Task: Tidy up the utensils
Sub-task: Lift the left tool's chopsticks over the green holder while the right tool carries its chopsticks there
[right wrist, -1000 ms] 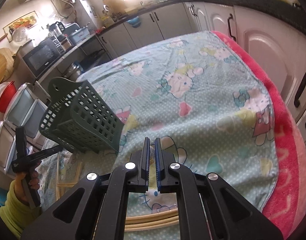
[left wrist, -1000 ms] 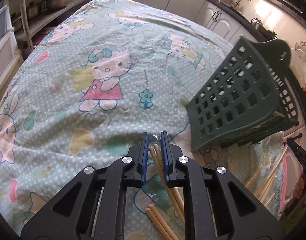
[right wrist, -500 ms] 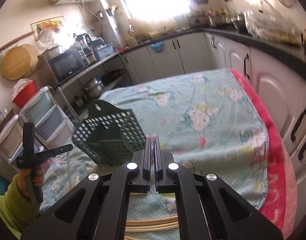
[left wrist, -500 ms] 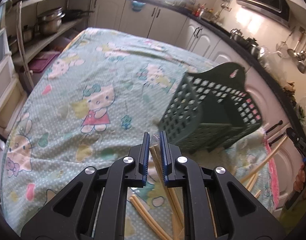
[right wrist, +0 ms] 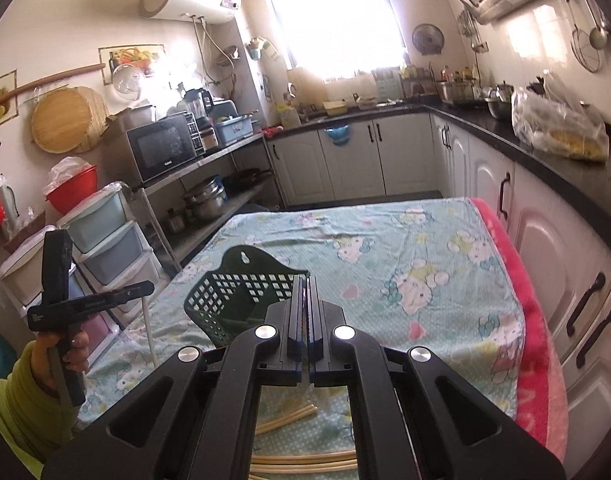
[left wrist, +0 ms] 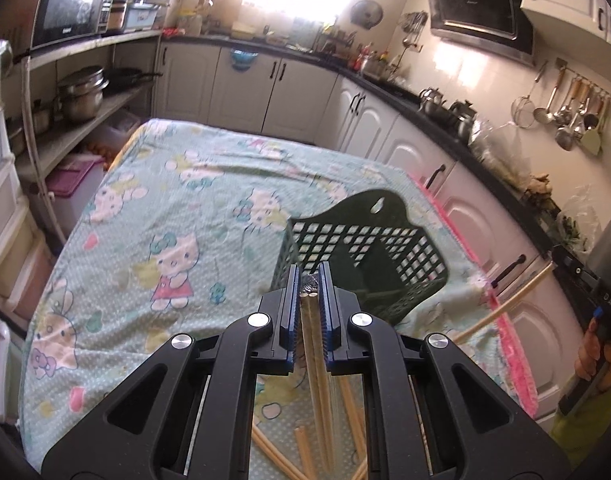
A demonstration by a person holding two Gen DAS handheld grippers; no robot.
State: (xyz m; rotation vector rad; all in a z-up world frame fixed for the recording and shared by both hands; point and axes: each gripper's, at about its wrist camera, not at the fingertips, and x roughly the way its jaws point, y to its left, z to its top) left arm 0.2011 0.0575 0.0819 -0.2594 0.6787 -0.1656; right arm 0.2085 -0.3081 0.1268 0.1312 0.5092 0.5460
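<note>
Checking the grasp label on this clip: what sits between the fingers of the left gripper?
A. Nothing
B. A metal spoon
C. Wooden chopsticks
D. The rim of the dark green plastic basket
C: in the left wrist view the left gripper is shut on pale wooden chopsticks, which run back between its fingers, short of the dark green plastic lattice basket.

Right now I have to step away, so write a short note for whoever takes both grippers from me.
Left gripper: shut on a pair of chopsticks, lifted off the cloth.
Right gripper: shut; a chopstick seems to run from it, though its own view shows nothing between the pads.
Green basket: on the tablecloth, ahead of both grippers; no chopsticks visible inside.
Left to do: drop the held ones in, then collect the loose chopsticks on the cloth below.
</note>
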